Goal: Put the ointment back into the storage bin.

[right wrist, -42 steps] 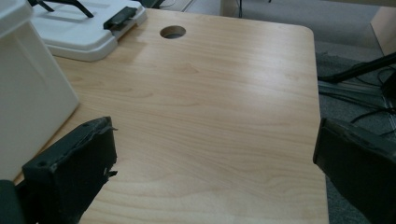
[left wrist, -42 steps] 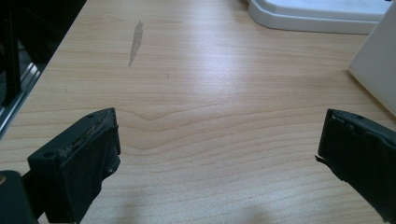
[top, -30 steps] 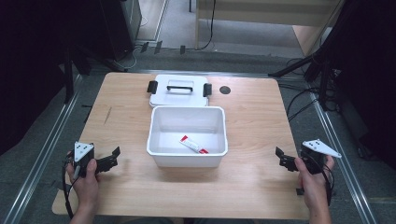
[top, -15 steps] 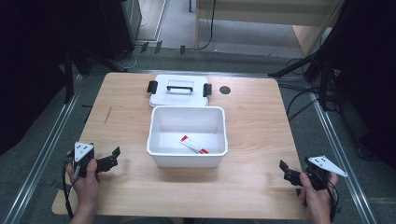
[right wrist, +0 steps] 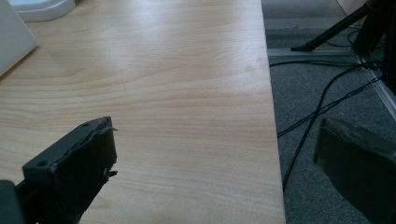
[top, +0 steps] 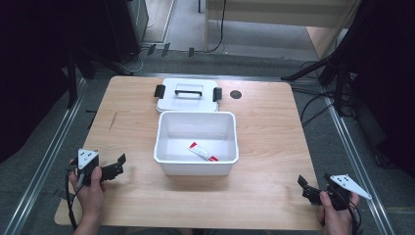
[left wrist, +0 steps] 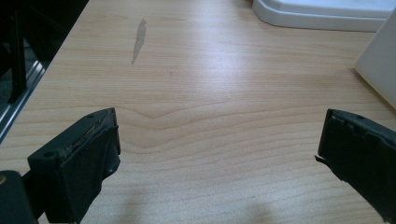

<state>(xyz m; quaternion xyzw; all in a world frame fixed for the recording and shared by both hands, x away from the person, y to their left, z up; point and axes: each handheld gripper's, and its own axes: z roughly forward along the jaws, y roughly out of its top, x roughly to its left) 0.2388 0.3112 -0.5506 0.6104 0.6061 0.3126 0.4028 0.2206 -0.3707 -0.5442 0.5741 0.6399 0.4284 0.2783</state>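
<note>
A white plastic bin (top: 196, 169) stands in the middle of the wooden table (top: 274, 127), and a small red and white tube (top: 203, 152) lies on its floor. The bin's white lid (top: 188, 95), with black clips and a handle, lies flat just behind it. My left gripper (top: 116, 168) rests near the front left edge, open and empty, jaws wide apart over bare wood (left wrist: 215, 140). My right gripper (top: 307, 186) is at the front right corner, open and empty, one jaw over the table's right edge (right wrist: 273, 140).
A dark round hole (top: 236, 94) sits in the table right of the lid. Cables (right wrist: 322, 107) run over the grey floor to the right. Black stand legs (top: 323, 66) and dark equipment surround the table.
My right gripper has drawn back toward the front right corner of the table. The left gripper has stayed where it was.
</note>
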